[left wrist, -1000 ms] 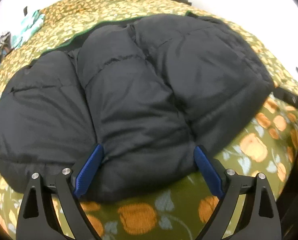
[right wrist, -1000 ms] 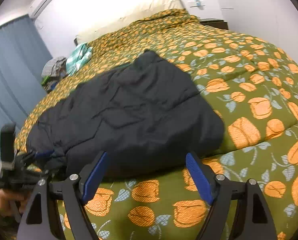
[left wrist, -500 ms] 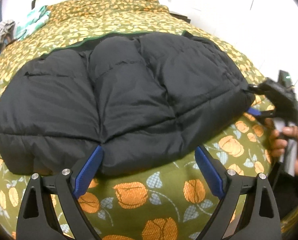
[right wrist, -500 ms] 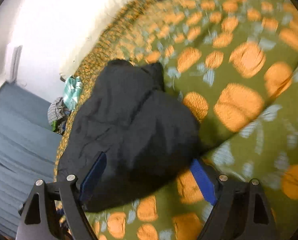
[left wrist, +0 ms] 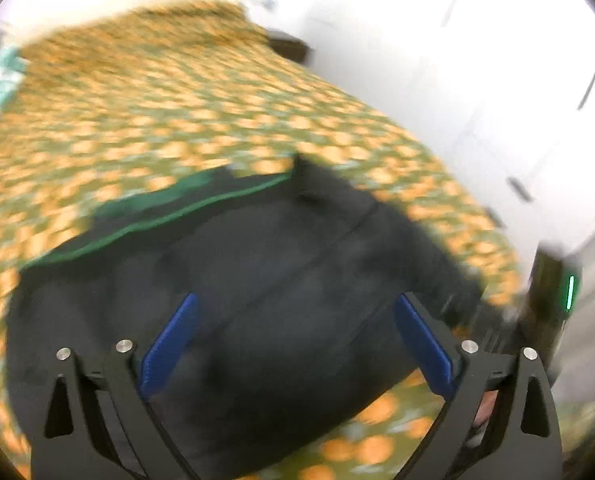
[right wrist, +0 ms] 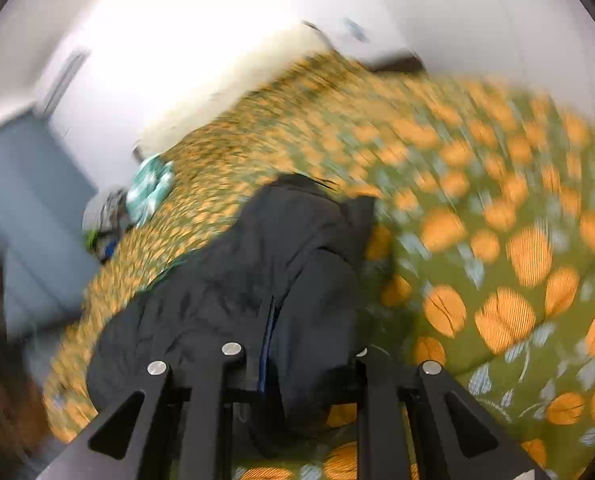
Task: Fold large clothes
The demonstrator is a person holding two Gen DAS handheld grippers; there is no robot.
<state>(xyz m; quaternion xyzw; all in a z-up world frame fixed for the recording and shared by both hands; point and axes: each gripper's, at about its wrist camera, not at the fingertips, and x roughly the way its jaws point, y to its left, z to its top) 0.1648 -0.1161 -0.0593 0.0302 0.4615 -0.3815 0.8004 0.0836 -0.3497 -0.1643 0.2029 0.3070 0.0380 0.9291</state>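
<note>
A black puffer jacket (left wrist: 277,280) with a green inner edge lies folded on the orange-flowered green bedspread (left wrist: 177,100). My left gripper (left wrist: 297,332) hovers open above the jacket's near part, nothing between its blue pads. In the right wrist view the jacket (right wrist: 297,240) runs away from me across the bedspread (right wrist: 497,240). My right gripper (right wrist: 281,320) is closing its jaws on the jacket's near corner, and black fabric bulges between and over the fingers. The right gripper's body (left wrist: 553,300) shows at the right edge of the left wrist view. Both views are blurred.
A teal cloth (right wrist: 149,188) and a heap of clothes (right wrist: 105,212) lie at the bed's far left. A grey curtain (right wrist: 25,220) hangs left of the bed. White cupboard doors (left wrist: 497,80) stand on the right, with a dark nightstand (left wrist: 289,46) at the head.
The right gripper's jaws went from wide apart around the jacket's corner to closed on it. The left gripper rose and tipped up, so more of the bed shows.
</note>
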